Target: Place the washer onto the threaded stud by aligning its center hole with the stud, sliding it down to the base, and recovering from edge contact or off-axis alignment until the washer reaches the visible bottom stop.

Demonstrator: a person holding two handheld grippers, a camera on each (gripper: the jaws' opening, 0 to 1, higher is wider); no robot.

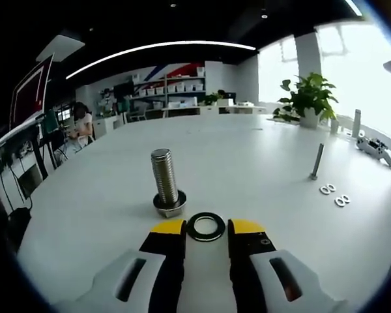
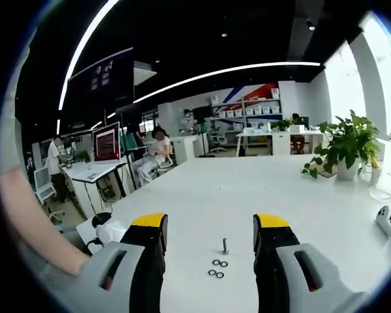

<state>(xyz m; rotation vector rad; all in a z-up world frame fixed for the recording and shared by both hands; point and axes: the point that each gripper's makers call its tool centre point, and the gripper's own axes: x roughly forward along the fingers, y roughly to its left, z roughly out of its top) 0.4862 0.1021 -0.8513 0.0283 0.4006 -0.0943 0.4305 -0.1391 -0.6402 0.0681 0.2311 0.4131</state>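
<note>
- I'm over a white table (image 1: pixel 260 156) in an open office, with a plant (image 1: pixel 307 98) at the far edge.
- My left claw (image 1: pixel 206 228) is open, its jaws either side of the washer (image 1: pixel 205 226), which lies flat on the table.
- The stud (image 1: pixel 166 182) stands upright just beyond the washer.
- My right claw (image 2: pixel 210 225) is open and empty; a small bolt (image 2: pixel 225 246) and small washers (image 2: pixel 216 268) lie ahead.

We see an open-plan office: a long white table (image 1: pixel 260 163), shelving (image 2: pixel 251 114) at upper centre, desks with monitors (image 2: pixel 107 142), seated people (image 2: pixel 158 149), potted plant (image 2: pixel 348 147).
</note>
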